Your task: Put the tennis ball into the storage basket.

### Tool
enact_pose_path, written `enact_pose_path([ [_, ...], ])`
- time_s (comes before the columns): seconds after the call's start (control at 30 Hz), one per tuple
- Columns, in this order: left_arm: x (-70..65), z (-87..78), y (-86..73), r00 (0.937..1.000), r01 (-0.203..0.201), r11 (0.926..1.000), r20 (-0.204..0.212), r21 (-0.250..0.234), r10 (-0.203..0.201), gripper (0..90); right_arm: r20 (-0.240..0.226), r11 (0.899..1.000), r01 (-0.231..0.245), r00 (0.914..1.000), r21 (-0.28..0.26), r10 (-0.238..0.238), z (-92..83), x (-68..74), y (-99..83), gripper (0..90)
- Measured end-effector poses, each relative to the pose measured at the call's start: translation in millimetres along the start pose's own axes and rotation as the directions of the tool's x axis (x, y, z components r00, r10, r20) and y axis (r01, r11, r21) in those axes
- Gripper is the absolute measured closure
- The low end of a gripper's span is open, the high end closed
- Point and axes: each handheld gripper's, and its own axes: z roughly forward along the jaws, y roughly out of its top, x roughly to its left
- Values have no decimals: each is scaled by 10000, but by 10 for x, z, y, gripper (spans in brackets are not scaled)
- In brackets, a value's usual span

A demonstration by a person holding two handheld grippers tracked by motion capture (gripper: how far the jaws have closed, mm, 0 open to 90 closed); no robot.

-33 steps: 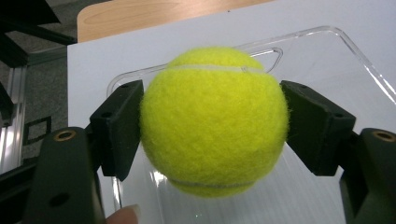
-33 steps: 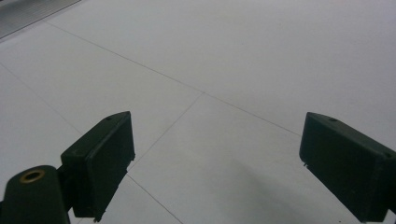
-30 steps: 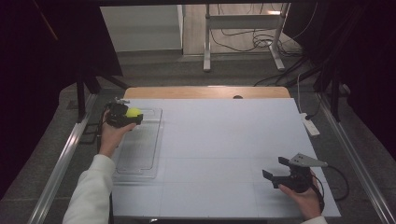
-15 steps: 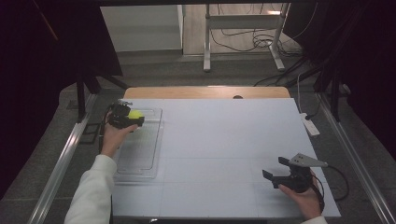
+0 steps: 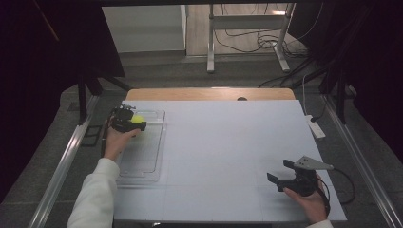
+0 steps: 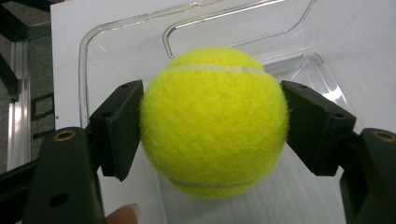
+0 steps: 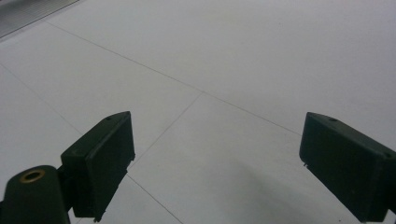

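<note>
White table top (image 5: 228, 142), metal stand (image 5: 247, 33), floor cables (image 5: 247, 35)

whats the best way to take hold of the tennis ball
Grip the tennis ball across its widest middle, one pad on each opposite side, as the left gripper does now over the clear plastic tray. It is round, so any lower or higher bite would likely slip off.

Left gripper (image 5: 135, 122) at frame left grips a yellow ball (image 5: 138, 119) over a clear tray (image 5: 152, 156); right gripper (image 5: 280, 174), lower right, stands open.
</note>
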Motion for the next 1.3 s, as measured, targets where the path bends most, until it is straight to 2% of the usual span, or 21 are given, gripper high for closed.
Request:
enact_pose_path([
  [0.57, -40, 52, 3, 9998, -191, 9989, -81, 437, 194, 263, 13, 10000, 8, 10000, 1, -8, 0, -2, 0, 105],
  [0.73, -56, 75, 3, 9993, -347, 9966, -131, 750, 358, 263, 5, 10000, 6, 10000, 2, -6, 1, -1, 0, 105],
  [0.97, -54, 96, 6, 9995, -300, 9942, -12, 1036, 303, 260, 11, 10000, 15, 10000, 33, -15, 1, -2, 0, 105],
  [1.13, -55, 99, 5, 9995, -306, 9947, 10, 983, 306, 248, 10, 10000, 5, 10000, 45, -5, 2, -3, -1, 104],
  [1.3, -58, 87, 7, 9992, -315, 9963, 284, 794, 293, 173, -6, 10000, 5, 10000, 29, -5, 2, -2, -1, 105],
])
